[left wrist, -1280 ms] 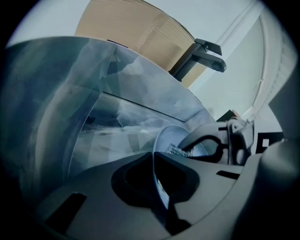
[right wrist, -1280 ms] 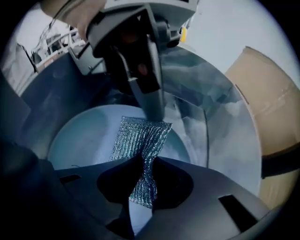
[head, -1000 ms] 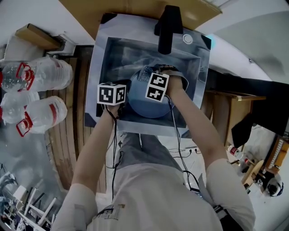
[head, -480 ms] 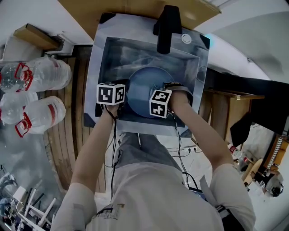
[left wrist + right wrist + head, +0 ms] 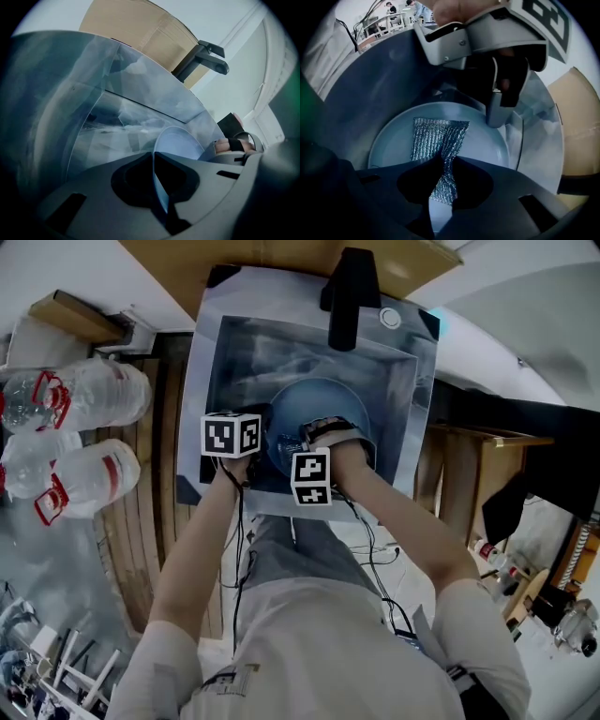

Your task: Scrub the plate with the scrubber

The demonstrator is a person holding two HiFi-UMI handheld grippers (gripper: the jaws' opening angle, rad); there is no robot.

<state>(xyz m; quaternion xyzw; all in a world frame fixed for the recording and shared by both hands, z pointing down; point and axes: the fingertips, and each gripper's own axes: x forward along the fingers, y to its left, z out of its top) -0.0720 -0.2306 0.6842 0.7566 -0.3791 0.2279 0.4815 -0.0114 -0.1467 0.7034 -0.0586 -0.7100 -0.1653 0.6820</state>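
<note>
While the left gripper [image 5: 153, 158] clamps the plate [image 5: 393, 140] rim in its jaws, the right gripper [image 5: 444, 160] pinches the scrubber [image 5: 436, 133] flat on the plate. Scrubbing seems under way; the next move calls for a firm sweep across the plate.

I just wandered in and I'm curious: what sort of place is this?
Probably a dishwashing station in a workshop or lab: a steel sink with a black faucet, a blue plate in it, and big water bottles alongside.
</note>
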